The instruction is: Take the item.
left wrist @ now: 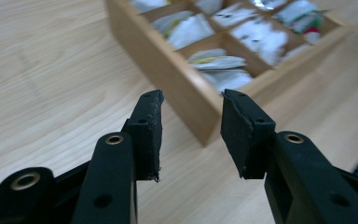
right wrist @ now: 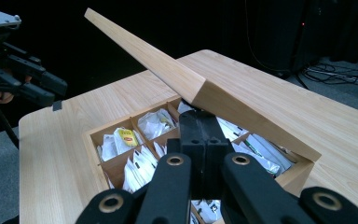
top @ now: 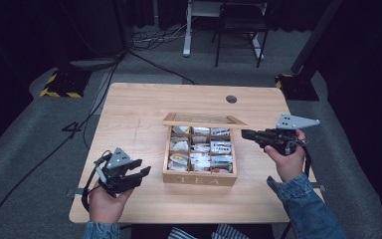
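Wooden table (top: 139, 114): tea box (top: 199, 178), lid (top: 204, 119) raised; right gripper (top: 245, 133) closed beneath its edge, left gripper (top: 142, 173) spread empty.

Dim overall, with black surroundings beyond a softly lit table (top: 139, 109). Lit evenly from above, casting faint shadows and no glare. Soft and low in detail from the high view. Blurred on the far tea box (left wrist: 242, 51) in the left gripper view.
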`<state>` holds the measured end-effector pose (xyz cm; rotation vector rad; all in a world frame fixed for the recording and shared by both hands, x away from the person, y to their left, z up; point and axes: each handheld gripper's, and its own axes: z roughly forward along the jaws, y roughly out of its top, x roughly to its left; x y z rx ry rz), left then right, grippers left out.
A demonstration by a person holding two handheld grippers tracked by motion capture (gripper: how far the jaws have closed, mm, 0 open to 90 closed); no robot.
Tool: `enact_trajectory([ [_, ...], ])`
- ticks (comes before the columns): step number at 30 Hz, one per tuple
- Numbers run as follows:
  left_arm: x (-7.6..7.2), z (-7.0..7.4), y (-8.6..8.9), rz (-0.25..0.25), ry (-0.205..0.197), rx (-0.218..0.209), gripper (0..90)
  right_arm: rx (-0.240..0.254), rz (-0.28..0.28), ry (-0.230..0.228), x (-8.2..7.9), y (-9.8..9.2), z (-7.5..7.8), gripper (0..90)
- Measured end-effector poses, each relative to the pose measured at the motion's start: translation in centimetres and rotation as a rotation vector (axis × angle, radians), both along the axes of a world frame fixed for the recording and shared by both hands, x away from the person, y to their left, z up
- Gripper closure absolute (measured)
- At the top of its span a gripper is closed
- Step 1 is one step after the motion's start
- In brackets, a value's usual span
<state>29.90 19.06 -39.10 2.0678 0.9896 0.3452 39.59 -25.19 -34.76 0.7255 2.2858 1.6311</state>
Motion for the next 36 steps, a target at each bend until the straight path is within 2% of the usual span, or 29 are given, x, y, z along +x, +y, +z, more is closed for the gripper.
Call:
enact_trajectory([
  [1,0.0,0.0,0.0,0.0,0.0,0.0,58.8,0.0,0.0,0.0,0.0,0.0,0.0,90.0],
  [3,0.1,0.3,-1.2,-0.049,0.003,0.032,58.7,0.0,0.0,0.0,0.0,0.0,0.0,90.0],
  [5,0.3,0.6,-2.4,-0.089,0.011,0.043,57.0,-0.001,0.004,0.001,0.0,0.0,0.0,90.0],
  [6,0.4,0.7,-2.9,-0.101,0.01,0.044,57.0,-0.001,0.004,0.001,0.0,0.0,0.0,90.0],
  [7,0.6,0.8,-3.4,-0.127,0.014,0.041,52.0,-0.001,0.011,-0.002,0.1,0.0,0.0,90.0],
  [8,0.8,0.9,-4.1,-0.156,0.02,0.028,51.0,0.001,0.014,-0.003,0.2,0.1,0.1,90.0],
  [12,1.1,1.1,-5.4,-0.189,0.02,0.03,49.7,0.003,0.024,-0.006,0.3,0.3,0.1,90.0],
  [13,1.3,1.1,-6.4,-0.204,0.02,0.037,49.8,0.002,0.029,-0.008,0.4,0.5,0.1,90.0],
  [14,1.3,1.1,-6.4,-0.204,0.02,0.037,49.8,0.002,0.029,-0.008,0.4,0.5,0.1,90.0],
  [15,1.6,1.1,-7.3,-0.226,0.025,0.037,49.8,0.003,0.032,-0.006,0.4,0.6,0.1,90.0],
  [19,2.1,1.1,-8.6,-0.246,0.033,0.037,50.0,0.005,0.032,-0.007,0.4,0.5,0.0,90.0],
  [20,2.3,1.2,-9.5,-0.268,0.032,0.036,50.0,0.01,0.031,-0.005,0.3,0.4,0.1,90.0],
  [21,2.3,1.2,-9.5,-0.268,0.032,0.036,50.0,0.011,0.032,-0.005,0.3,0.4,0.1,90.0],
  [22,2.6,1.3,-10.4,-0.302,0.026,0.035,49.5,0.012,0.032,-0.005,0.3,0.3,0.1,90.0],
  [24,2.9,1.5,-11.3,-0.336,0.014,0.035,46.6,0.015,0.031,-0.004,0.3,0.3,0.1,90.0],
  [25,2.9,1.5,-11.3,-0.336,0.014,0.035,46.7,0.018,0.032,-0.004,0.4,0.3,0.1,90.0],
  [26,3.2,1.6,-12.2,-0.352,0.017,0.035,46.7,0.018,0.031,-0.004,0.4,0.3,0.1,90.0],
  [30,3.7,1.7,-13.7,-0.375,0.013,0.034,47.4,0.018,0.034,-0.003,0.4,0.3,0.1,90.0],
  [36,4.3,1.3,-15.3,-0.369,-0.008,0.048,48.1,0.019,0.037,-0.003,0.4,0.3,0.1,90.0],
])
